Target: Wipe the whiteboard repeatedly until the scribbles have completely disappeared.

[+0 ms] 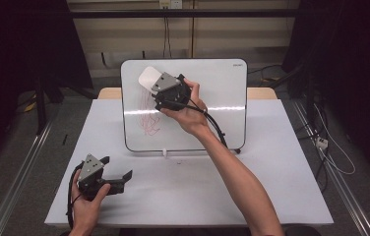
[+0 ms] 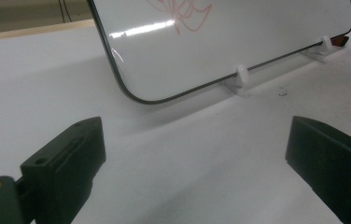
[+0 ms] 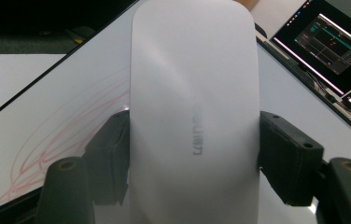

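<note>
A white board (image 1: 212,98) stands tilted on small white feet at the middle of the table, with red scribbles (image 1: 148,118) on its left half. My right gripper (image 1: 156,88) is held up in front of the board's upper left part, shut on a white oblong eraser (image 1: 148,77). In the right gripper view both jaws press the eraser (image 3: 194,112) on its sides, just over the red scribbles (image 3: 66,144). My left gripper (image 1: 119,169) rests on the table near the front left, open and empty. In the left gripper view the board's lower corner (image 2: 164,60) lies ahead.
The white table (image 1: 271,187) has bare room in front of and to the right of the board. Cables trail from both grippers. A laptop screen (image 3: 332,46) shows beyond the board in the right gripper view. Metal rails (image 1: 15,172) run along the floor at both sides.
</note>
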Action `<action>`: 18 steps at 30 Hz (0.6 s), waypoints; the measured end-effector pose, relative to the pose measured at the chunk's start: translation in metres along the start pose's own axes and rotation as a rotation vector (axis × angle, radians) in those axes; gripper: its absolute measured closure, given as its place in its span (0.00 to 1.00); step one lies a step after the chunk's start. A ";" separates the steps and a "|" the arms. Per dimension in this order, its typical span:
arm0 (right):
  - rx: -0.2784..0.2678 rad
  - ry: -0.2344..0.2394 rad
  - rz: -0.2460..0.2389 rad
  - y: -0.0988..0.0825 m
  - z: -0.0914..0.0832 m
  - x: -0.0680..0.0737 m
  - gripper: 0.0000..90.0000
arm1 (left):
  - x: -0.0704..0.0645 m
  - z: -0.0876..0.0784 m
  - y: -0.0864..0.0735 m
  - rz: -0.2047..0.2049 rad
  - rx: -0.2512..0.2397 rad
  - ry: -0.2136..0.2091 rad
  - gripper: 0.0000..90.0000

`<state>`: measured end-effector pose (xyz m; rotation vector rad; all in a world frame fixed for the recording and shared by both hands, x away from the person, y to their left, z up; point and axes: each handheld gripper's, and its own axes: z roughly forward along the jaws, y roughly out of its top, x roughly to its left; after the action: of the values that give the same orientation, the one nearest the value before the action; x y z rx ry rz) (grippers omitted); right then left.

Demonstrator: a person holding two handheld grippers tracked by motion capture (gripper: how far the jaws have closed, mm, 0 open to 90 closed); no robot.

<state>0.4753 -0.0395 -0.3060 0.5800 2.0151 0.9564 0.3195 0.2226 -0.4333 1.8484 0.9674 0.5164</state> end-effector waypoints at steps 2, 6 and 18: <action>0.001 -0.003 0.003 0.002 0.003 -0.001 0.36 | 0.000 0.000 0.000 -0.002 -0.001 0.002 0.05; 0.030 -0.012 -0.015 0.004 0.013 0.000 0.36 | 0.001 0.000 0.000 -0.008 0.007 0.002 0.05; 0.067 -0.075 -0.095 0.008 0.025 0.010 0.36 | 0.003 -0.001 0.000 -0.013 0.001 0.007 0.05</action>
<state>0.4905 -0.0173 -0.3137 0.5435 1.9953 0.8023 0.3206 0.2259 -0.4330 1.8409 0.9840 0.5146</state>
